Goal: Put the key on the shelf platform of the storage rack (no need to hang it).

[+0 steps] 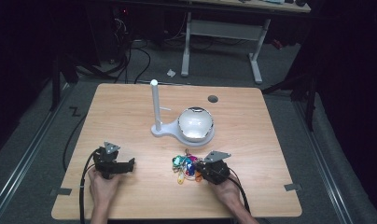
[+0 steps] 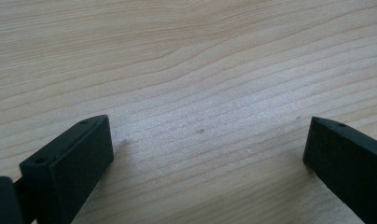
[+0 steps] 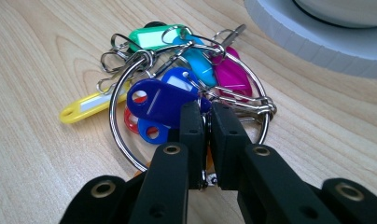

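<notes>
- Near edge of table (image 1: 130, 196): two forearms come in from below, one gripper in each hand.
- Left gripper (image 1: 130, 164): low over bare wood at the left, well apart from everything else. In the left gripper view its jaws stand wide, nothing but wood grain (image 2: 200, 93) between them.
- Right gripper (image 1: 197, 169): at the right, nose pointing left into the bunch of key tags (image 1: 185, 165). In the right gripper view (image 3: 206, 126) the jaws are drawn nearly together, a thin gap left, clamped on the large metal ring (image 3: 130, 154) where it passes between the pads.
- Bunch lies flat on the table, just left of the right gripper, near the table's middle front. Tags on the ring: dark blue tag (image 3: 161, 99) touching the jaw tips, yellow tag (image 3: 86, 106) splayed to the left, green tag (image 3: 151, 37) farthest off, cyan tag (image 3: 199, 63) and magenta tag (image 3: 231, 74) side by side behind. Several small split rings tangled in.
- Beyond the bunch, near but apart: white stand base (image 1: 165, 131) with an upright white post (image 1: 155, 105) and a shiny bowl (image 1: 195, 123) seated on its round end.
- Far right of centre: dark round hole (image 1: 212, 99) in the tabletop.
</notes>
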Tool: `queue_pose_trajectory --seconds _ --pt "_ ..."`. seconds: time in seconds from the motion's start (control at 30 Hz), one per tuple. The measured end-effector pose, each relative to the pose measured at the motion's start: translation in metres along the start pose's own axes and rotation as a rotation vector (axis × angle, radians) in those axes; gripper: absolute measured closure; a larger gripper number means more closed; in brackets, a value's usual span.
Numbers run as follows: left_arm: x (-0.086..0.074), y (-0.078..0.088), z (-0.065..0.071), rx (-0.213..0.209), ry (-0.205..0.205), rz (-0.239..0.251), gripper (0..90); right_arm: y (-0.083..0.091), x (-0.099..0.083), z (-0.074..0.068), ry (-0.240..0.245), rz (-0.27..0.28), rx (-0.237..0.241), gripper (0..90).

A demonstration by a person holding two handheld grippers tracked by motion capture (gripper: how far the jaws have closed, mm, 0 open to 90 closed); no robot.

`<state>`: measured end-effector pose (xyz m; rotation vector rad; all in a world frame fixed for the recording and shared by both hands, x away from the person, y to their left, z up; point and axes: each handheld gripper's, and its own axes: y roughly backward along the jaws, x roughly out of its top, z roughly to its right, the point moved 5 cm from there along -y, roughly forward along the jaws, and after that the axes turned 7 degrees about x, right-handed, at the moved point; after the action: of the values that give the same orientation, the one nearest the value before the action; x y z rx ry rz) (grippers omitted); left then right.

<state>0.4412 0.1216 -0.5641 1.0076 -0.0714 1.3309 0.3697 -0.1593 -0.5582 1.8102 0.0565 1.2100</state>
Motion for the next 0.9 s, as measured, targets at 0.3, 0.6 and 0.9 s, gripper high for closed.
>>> queue_pose_trajectory --seconds 0.3,0.6,0.9 --pt "0.000 0.000 0.000 0.002 0.004 0.002 2.2 0.007 0.003 -0.003 0.022 0.036 0.010 87.2" --pt "0.001 0.000 0.000 0.004 0.006 0.005 2.7 0.029 0.016 0.003 0.020 0.096 0.028 87.4" --pt "0.001 0.000 0.000 0.003 0.006 0.005 2.9 0.045 0.029 0.009 0.014 0.137 0.048 87.4"
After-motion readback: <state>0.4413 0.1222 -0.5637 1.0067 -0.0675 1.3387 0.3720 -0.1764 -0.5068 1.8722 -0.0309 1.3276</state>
